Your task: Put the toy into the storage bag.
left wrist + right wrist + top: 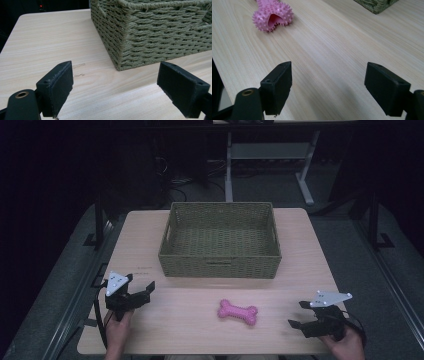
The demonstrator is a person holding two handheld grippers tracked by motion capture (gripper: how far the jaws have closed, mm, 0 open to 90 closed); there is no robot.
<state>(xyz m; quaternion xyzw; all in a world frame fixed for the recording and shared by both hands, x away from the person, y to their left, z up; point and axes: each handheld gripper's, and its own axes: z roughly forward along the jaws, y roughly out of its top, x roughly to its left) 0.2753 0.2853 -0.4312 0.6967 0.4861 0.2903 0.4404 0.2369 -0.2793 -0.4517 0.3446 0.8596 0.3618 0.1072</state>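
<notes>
One basket, one pink bone toy, two grippers on one table.
Woven basket (220, 239) at the table (150, 320) far edge, centre; bone toy (238, 312) near the front edge; left gripper (139, 283) at front-left corner and right gripper (299, 314) at front-right corner, both jaws spread, holding nothing.
</notes>
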